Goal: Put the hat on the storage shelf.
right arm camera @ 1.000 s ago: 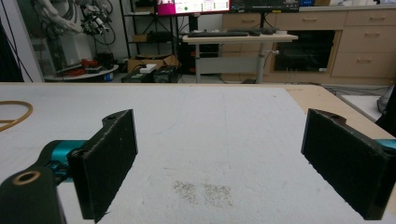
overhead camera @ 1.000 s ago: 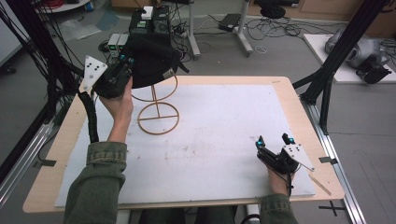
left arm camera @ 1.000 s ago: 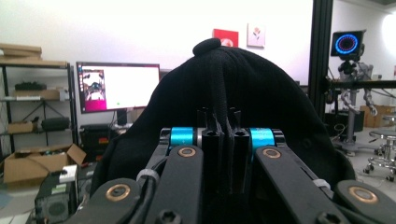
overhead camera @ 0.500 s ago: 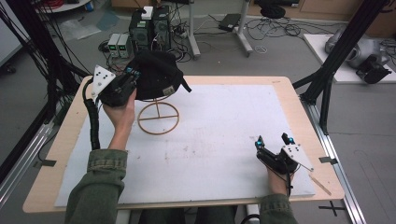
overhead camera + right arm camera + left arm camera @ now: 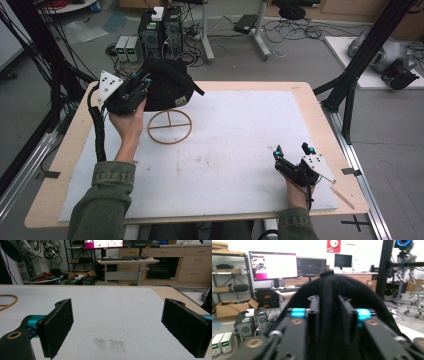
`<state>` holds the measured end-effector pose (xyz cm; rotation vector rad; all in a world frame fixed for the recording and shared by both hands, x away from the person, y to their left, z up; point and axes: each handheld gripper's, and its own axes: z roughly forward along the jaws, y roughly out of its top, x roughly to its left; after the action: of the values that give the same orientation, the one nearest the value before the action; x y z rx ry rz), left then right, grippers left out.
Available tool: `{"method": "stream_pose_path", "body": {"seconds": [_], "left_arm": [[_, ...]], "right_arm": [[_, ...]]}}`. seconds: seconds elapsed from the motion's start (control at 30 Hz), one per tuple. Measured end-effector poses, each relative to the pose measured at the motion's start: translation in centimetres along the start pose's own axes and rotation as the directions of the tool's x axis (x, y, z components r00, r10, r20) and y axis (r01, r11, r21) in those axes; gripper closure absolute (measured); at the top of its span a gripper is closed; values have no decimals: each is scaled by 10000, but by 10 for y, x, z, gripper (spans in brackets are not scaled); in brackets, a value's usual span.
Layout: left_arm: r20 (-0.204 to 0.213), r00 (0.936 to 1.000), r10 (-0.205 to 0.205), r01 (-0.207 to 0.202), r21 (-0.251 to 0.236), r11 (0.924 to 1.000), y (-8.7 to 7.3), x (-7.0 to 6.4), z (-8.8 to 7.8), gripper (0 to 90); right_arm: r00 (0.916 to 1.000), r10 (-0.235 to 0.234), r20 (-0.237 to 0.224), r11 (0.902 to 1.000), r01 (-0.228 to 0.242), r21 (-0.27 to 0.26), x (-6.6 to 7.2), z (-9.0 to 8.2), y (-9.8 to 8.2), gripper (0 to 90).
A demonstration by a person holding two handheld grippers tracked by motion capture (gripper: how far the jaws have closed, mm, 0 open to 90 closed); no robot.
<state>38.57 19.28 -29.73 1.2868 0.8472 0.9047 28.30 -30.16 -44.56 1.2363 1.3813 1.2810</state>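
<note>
We see the left gripper (image 5: 131, 92) with its jaws clamped on a black cap (image 5: 167, 90), rounded and soft, with a knob on top, held above the desk (image 5: 240, 140) over a wooden ring stand (image 5: 170, 127). The right gripper (image 5: 295, 155) rests low, jaws wide apart.

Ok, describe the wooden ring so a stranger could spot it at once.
Start at the white mat covering the table. At its far left lies the wooden ring, a flat tan hoop with crossed spokes, just below the black cap gripped by the left tool.
</note>
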Motion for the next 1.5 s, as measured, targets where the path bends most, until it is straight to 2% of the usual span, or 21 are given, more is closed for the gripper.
{"method": "stream_pose_path", "body": {"seconds": [0.03,0.07,0.1,0.2,0.3,0.33,0.37,0.47,0.63,0.77,0.87,0.93,1.0,1.1,1.23,1.3,1.5], "left_arm": [[-144,9997,-184,184,-24,9998,0,2,0,558],[-194,9992,-337,336,-57,9994,0,4,0,528],[-220,9974,-679,678,-73,9977,0,8,-1,495],[-178,9971,-741,741,3,9973,0,12,-2,409],[-169,9967,-799,795,-279,9964,-1,13,-8,332],[-190,9966,-798,792,-309,9964,-1,14,-9,332],[-270,9967,-770,762,-295,9967,-1,14,-11,277],[-592,9962,-638,618,-358,9974,0,14,-18,238],[-858,9955,-392,364,-336,9988,5,14,-26,221],[-1092,9939,-157,92,-603,9981,8,12,-36,221],[-1403,9901,-55,-35,-641,9979,5,11,-47,210],[-1504,9886,-62,-35,-643,9979,4,11,-50,207],[-1799,9836,-152,16,-754,9972,-2,13,-60,203],[-1942,9807,-213,60,-790,9969,-6,14,-67,202],[-1988,9778,-658,468,-986,9940,-16,18,-80,202],[-2317,9714,-521,294,-1004,9945,-24,19,-88,203],[-2499,9668,-534,357,-746,9966,-39,19,-100,197]], "right_arm": [[10000,41,21,10000,-41,27,0,0,0,97],[10000,38,46,10000,-39,26,0,0,0,97],[10000,5,79,10000,-5,10,0,0,0,97],[9999,6,122,10000,-5,-38,0,-1,1,97],[9999,31,141,10000,-31,-35,0,-1,1,97],[9999,31,141,10000,-31,-35,0,-1,1,97],[9999,25,150,10000,-25,-24,0,-2,1,97],[9999,22,169,10000,-21,-48,0,-2,2,97],[9998,60,202,10000,-58,-78,-1,-2,2,97],[9996,123,242,9999,-120,-108,-1,-2,3,97],[9996,130,250,9999,-127,-108,-1,-2,3,97],[9997,103,238,9999,-100,-112,0,-2,3,97],[9997,80,225,9999,-78,-96,0,-2,3,97],[9998,54,210,9999,-51,-121,1,-3,4,97],[9998,-35,170,10000,36,-54,2,-2,4,97],[9999,-14,170,10000,14,-37,3,-2,3,97],[9999,-16,127,10000,16,-25,3,-2,3,97]]}}
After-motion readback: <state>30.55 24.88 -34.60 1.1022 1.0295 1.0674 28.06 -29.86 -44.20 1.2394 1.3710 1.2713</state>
